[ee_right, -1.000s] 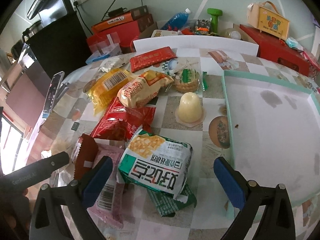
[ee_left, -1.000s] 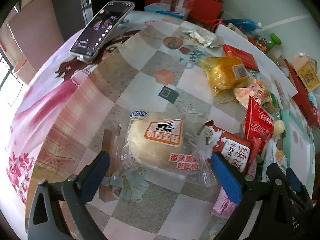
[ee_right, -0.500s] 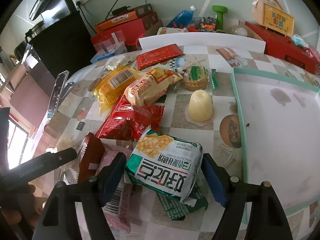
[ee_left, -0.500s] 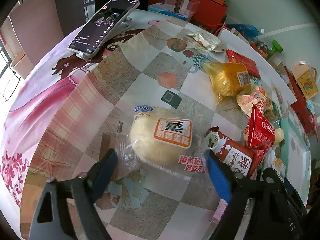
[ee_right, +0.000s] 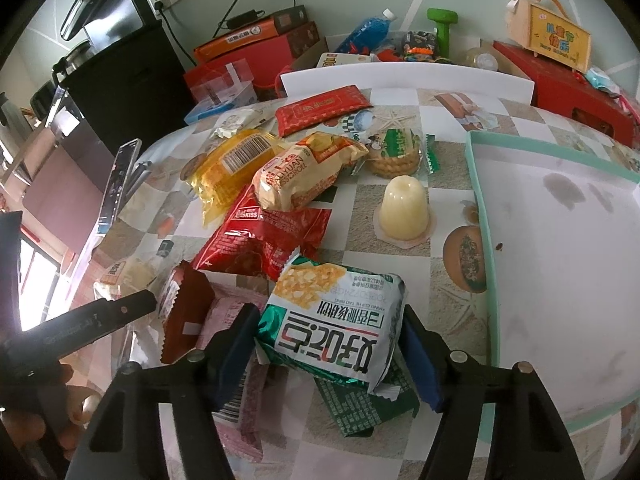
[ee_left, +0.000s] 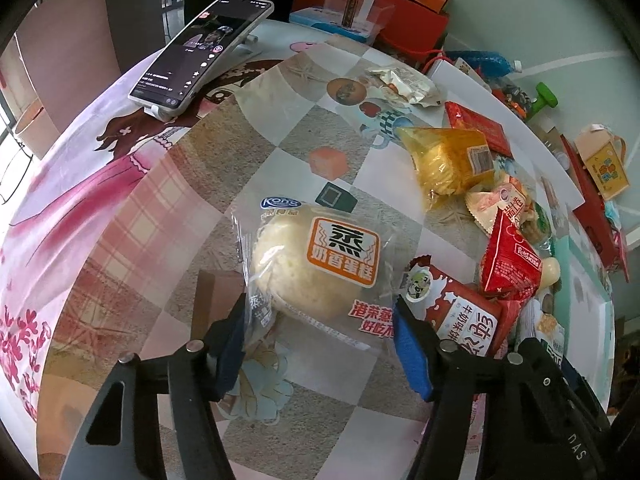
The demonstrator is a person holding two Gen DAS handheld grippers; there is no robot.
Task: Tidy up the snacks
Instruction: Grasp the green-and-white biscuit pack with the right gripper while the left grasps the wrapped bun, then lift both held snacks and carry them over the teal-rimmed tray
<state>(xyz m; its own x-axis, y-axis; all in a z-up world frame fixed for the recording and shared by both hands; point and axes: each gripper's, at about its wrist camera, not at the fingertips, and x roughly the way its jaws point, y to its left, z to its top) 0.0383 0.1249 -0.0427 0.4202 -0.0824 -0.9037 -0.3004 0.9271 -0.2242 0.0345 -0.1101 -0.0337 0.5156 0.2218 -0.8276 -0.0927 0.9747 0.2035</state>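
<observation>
Left claw (ee_left: 318,334) is pointing steeply down at the bench (ee_left: 160,216), its jaws having just been closing; the blue pads are now pressing the clear wrapper of a steamed cake packet (ee_left: 316,264) from both sides, wrapper crumpling at the left pad. The cake packet is lying flat on the checked cloth, near the middle of the bench, just beside a brown-and-white biscuit packet (ee_left: 460,316). A phone (ee_left: 204,48) is leaning on a stand toward the far left edge.

Right claw (ee_right: 328,354) is also closing in, and its pads are touching both ends of a green-and-white cracker packet (ee_right: 336,320), which is resting on top of a darker green packet (ee_right: 360,404). This pile is sitting just left of a pale tray (ee_right: 484,248) with a green rim, at the bench's right side. Beyond it a red snack bag (ee_right: 260,240), a cream roll packet (ee_right: 304,168), a yellow packet (ee_right: 228,168) and a jelly cup (ee_right: 404,208) are lying bunched together.
</observation>
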